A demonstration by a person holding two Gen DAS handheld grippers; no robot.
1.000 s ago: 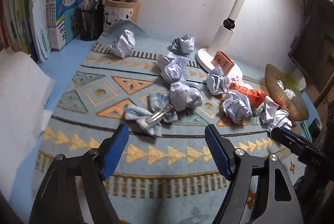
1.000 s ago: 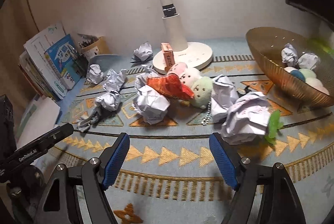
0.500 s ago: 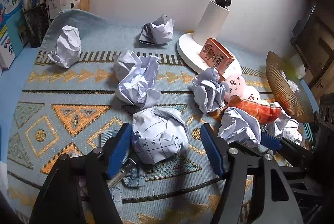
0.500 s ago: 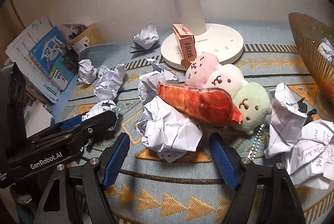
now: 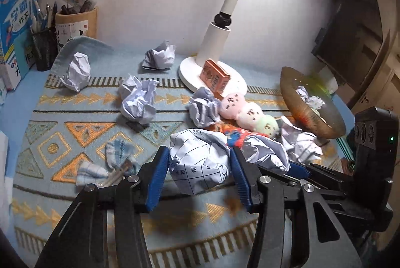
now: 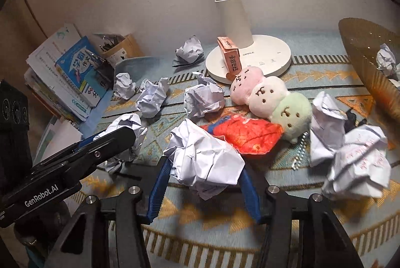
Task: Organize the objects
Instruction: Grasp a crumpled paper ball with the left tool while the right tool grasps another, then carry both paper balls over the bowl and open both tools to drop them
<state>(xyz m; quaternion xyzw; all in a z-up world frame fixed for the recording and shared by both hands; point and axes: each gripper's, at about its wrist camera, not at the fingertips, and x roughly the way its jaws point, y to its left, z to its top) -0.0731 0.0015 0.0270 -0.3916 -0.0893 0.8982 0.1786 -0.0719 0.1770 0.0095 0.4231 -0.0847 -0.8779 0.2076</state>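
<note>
Several crumpled paper balls lie on a patterned blue rug. My left gripper has its jaws closing, and its blue pads press both sides of a grid-printed paper ball. Just to its right, my right gripper has its jaws closing too, its pads pressing a plain white paper ball. The left gripper's finger shows in the right wrist view with its ball behind it. A golden bowl at the right holds a few paper balls.
A three-ball plush toy and a red pouch lie past the right gripper. An orange box leans on the white lamp base. A checked cloth with a clip is left of my left gripper. Books and pen holders line the far left.
Both grippers have moved forward over the rug onto a paper ball each. Their jaws have narrowed from wide open to touching the balls.
</note>
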